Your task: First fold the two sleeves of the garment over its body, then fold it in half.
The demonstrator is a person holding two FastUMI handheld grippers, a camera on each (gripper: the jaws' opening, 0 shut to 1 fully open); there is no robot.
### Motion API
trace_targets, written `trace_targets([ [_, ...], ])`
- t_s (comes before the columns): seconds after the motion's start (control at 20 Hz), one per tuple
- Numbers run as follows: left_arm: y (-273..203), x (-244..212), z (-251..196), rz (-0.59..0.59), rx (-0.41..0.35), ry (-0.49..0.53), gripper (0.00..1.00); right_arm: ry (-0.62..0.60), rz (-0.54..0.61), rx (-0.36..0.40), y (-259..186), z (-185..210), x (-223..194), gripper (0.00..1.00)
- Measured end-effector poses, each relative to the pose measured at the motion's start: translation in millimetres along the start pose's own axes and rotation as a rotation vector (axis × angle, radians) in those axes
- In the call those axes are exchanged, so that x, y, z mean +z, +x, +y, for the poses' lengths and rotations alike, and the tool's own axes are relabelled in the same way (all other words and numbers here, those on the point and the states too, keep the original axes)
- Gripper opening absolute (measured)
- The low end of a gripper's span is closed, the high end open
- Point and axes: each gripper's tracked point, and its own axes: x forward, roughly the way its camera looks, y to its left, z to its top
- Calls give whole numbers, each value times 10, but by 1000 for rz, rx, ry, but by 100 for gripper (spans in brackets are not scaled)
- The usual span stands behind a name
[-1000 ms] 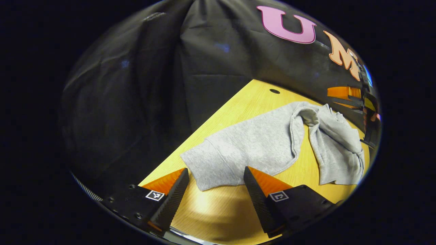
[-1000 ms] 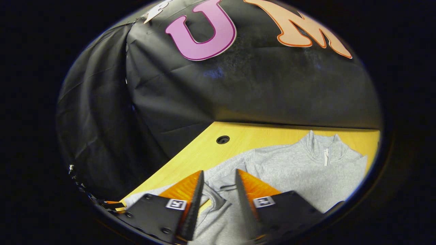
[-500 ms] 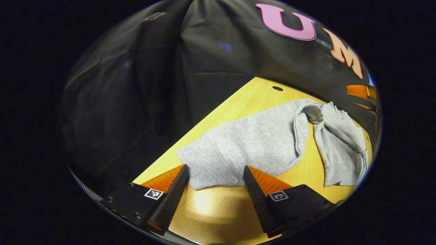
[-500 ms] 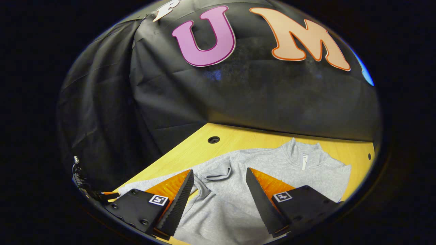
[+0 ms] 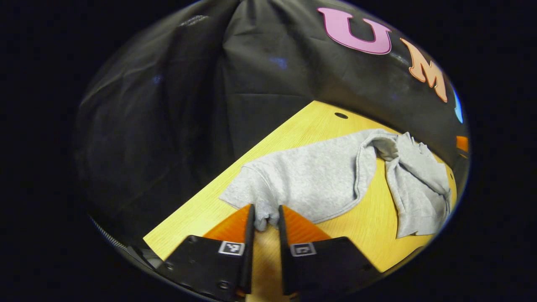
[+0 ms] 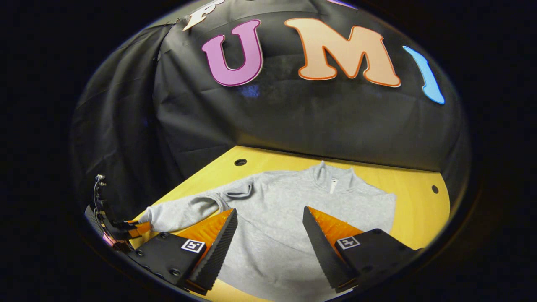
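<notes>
No readable text on any object

Small square black-and-white coded markers [image 5: 231,248] sit on the black gripper fingers' bases, but they are patterns, not words; the grey sweatshirt's white neck tag [image 6: 333,183] is too small to read.

Hidden behind the right gripper [image 6: 269,245] fingers: the garment [image 6: 272,218] hem (cut off at the lower edge, too).

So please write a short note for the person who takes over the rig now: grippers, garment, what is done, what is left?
Left hand-held gripper: shut on the cuff of the left sleeve, which lies stretched out on the table.
Right hand-held gripper: open, above the grey garment, holding nothing.
Done: no sleeve is folded over the body yet.
Left: fold both sleeves in, then fold in half.
</notes>
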Motion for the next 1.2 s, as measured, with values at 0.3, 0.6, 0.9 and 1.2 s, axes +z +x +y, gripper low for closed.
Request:
trace_targets([
  [0.3,-8,32,-24,44,1,5,4,2,10,-52,-380,-344,-79,98],
  [0.6,-101,159,-161,64,-7,-50,1,43,-24,-111,-677,-623,-2,98],
  [0.9,-370,558,-892,-5,-137,-40,4,90,-48,-194,-1020,-1061,-37,98],
  [1.2,-622,976,-1909,-73,-326,15,1,136,-56,-268,-1427,-1436,-191,98],
])
